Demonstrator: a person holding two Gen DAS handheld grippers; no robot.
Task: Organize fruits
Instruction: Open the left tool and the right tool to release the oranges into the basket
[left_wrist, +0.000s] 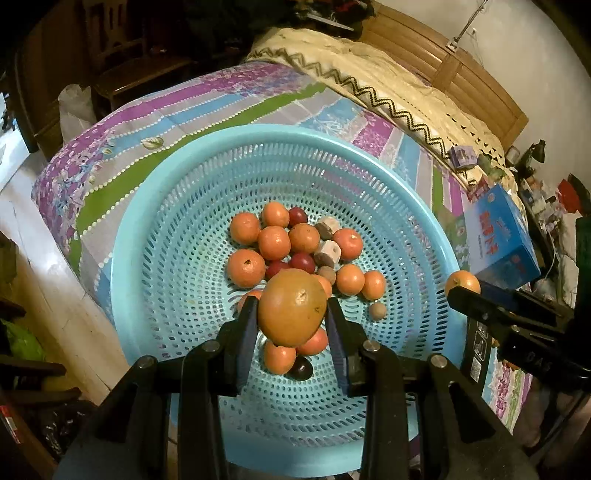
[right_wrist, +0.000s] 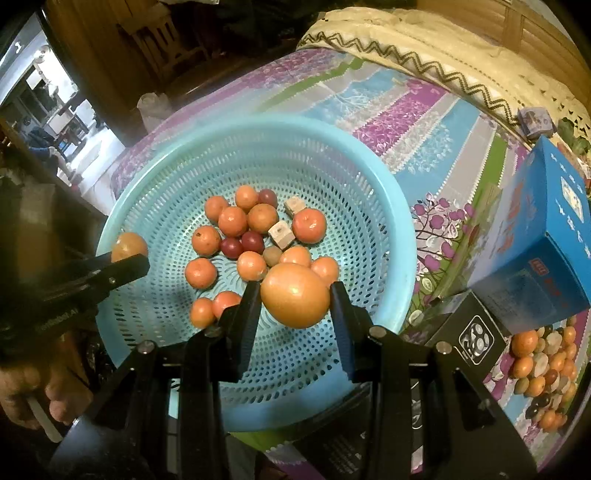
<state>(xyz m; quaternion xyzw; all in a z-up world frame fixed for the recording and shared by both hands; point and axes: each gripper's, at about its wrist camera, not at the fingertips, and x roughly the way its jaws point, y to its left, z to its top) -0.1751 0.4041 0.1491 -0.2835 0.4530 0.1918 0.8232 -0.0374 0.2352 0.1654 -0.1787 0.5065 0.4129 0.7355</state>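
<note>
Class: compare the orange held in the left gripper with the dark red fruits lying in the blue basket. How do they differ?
The held orange is orange-brown; the dark red fruits are maroon. It looks bigger than them. It is clamped above the blue basket by the left gripper; they lie inside. Both are round.

I see the basket (left_wrist: 147, 229) sitting on the bed (left_wrist: 155, 122). A pile of small fruits (left_wrist: 275, 242) lies in its middle. Each gripper holds an orange over the basket, the left gripper (left_wrist: 291, 314) beside the right gripper (right_wrist: 295, 295). A box (right_wrist: 532, 236) stands right of the basket.
</note>
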